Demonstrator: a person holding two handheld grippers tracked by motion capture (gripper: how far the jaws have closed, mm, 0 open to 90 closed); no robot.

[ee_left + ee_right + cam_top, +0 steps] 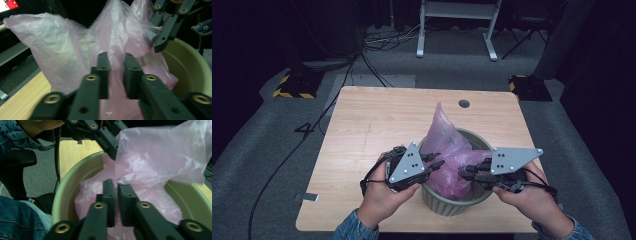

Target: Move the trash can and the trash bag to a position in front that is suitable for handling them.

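Light wooden table [362, 130], front edge nearest the camera, grey carpet [267, 165] around it. On the table near the front left edge, a small grey strip [307, 197]. Farther back a dark round hole [464, 104] near the far edge. Beyond the table: black cables [382, 42] on the floor, yellow-black striped blocks [292, 86] at both far corners, white desk legs [457, 30] at the back, dark room otherwise.

Two forearms in denim sleeves [349, 227] come in from the bottom. Left hand [379, 197] holds the left gripper [438, 162], pointing right and inward; right hand [534, 197] holds the right gripper [463, 172], pointing left. Both tips meet over the green bucket [452, 205], which stands near the front edge, center-right.

A pink plastic bag [447, 140] sits inside the bucket, one corner sticking up above the rim toward the far side. In the left gripper view the jaws stand a narrow gap apart with pink film [62, 50] between them; probably pinching it, but contact is hard to confirm. In the right gripper view the jaws are almost together with bag [155, 157] film running into the slit, apparently clamped on it. The bucket wall [75, 182] curves just behind them.
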